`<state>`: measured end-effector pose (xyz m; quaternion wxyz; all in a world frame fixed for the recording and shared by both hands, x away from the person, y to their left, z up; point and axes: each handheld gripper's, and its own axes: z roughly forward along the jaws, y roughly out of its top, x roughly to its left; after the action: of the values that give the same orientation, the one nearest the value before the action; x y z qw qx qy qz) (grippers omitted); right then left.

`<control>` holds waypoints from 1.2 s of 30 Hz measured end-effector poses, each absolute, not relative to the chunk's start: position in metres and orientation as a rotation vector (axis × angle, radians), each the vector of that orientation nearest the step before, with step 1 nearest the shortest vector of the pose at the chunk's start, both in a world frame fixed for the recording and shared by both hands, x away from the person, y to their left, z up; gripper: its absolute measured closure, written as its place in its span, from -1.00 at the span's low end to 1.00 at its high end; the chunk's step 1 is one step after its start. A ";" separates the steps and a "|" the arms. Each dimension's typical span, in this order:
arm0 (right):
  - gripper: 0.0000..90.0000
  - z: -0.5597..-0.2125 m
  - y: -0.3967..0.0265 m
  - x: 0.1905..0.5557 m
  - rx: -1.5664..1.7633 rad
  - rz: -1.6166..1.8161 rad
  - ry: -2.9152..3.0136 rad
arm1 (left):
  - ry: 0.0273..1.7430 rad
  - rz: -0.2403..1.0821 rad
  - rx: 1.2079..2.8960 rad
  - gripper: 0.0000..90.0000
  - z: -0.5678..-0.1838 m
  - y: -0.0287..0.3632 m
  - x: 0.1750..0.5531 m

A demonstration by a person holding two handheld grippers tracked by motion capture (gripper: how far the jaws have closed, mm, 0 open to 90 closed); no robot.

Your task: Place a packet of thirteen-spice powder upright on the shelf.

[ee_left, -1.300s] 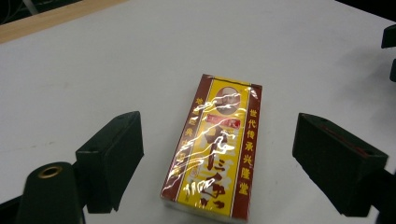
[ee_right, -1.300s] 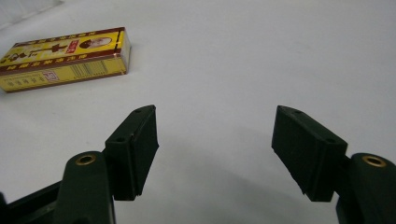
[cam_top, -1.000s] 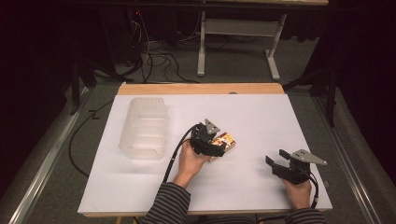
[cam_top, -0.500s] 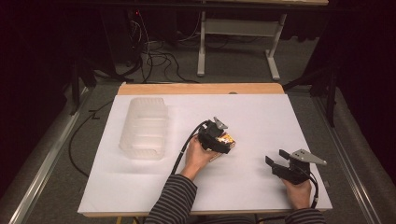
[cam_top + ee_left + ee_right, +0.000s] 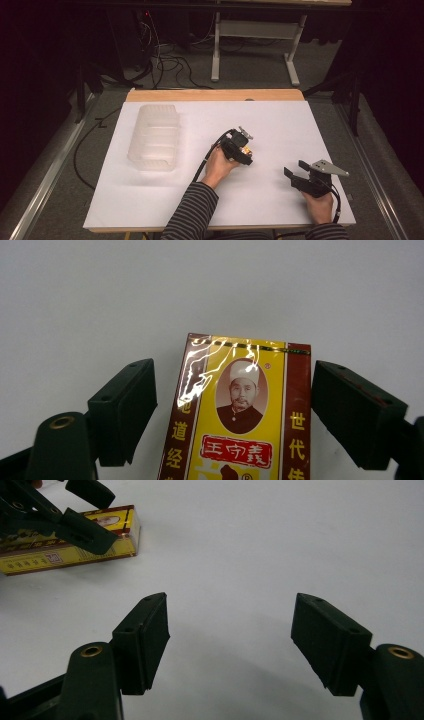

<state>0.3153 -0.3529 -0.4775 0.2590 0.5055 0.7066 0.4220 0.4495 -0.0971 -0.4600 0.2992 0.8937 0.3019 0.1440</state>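
A yellow and dark-red box (image 5: 240, 415) with a printed portrait lies flat on the white table cover. In the left gripper view my left gripper (image 5: 232, 377) straddles it. Its jaws have just been closing; the right pad sits at the box's edge, and a gap remains at the left pad. In the high view that gripper (image 5: 244, 151) sits at the table's middle, covering most of the box (image 5: 247, 149). My right gripper (image 5: 295, 175) rests near the front right, open, nothing between its jaws (image 5: 230, 625). From there the box (image 5: 70, 545) lies off to the upper left.
A clear plastic container (image 5: 154, 137) stands on the left part of the white cover (image 5: 280, 120). A wooden table edge (image 5: 215, 95) runs along the back. Cables and a metal frame are on the floor beyond.
My left hand has moved right and lower, bringing its gripper down over the box. The right hand has stayed where it was.
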 end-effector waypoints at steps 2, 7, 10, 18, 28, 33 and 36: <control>-0.30 -0.477 -0.353 0.315 1.360 1.145 1.916 | 0.813 0.375 2.376 -0.53 -0.462 -0.097 0.451; -0.30 -0.477 -0.352 0.315 1.369 1.143 1.914 | 0.807 0.337 2.384 -0.44 -0.466 -0.097 0.454; -0.30 -0.477 -0.353 0.315 1.362 1.143 1.913 | 0.796 0.337 2.383 -0.34 -0.466 -0.097 0.453; -0.30 -0.478 -0.353 0.316 1.370 1.141 1.919 | 0.797 0.338 2.370 -0.28 -0.460 -0.092 0.451; -0.31 -0.477 -0.352 0.316 1.373 1.140 1.919 | 0.786 0.364 2.288 -0.27 -0.440 -0.080 0.440; -0.31 -0.478 -0.352 0.316 1.379 1.137 1.923 | 0.786 0.372 2.255 -0.27 -0.435 -0.074 0.435; -0.31 -0.477 -0.352 0.316 1.375 1.135 1.919 | 0.782 0.379 2.242 -0.27 -0.430 -0.069 0.432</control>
<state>0.3156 -0.3519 -0.4775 0.2580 0.5070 0.7079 0.4187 0.4321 -0.0689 -0.4299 0.3601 0.8699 0.3033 0.1472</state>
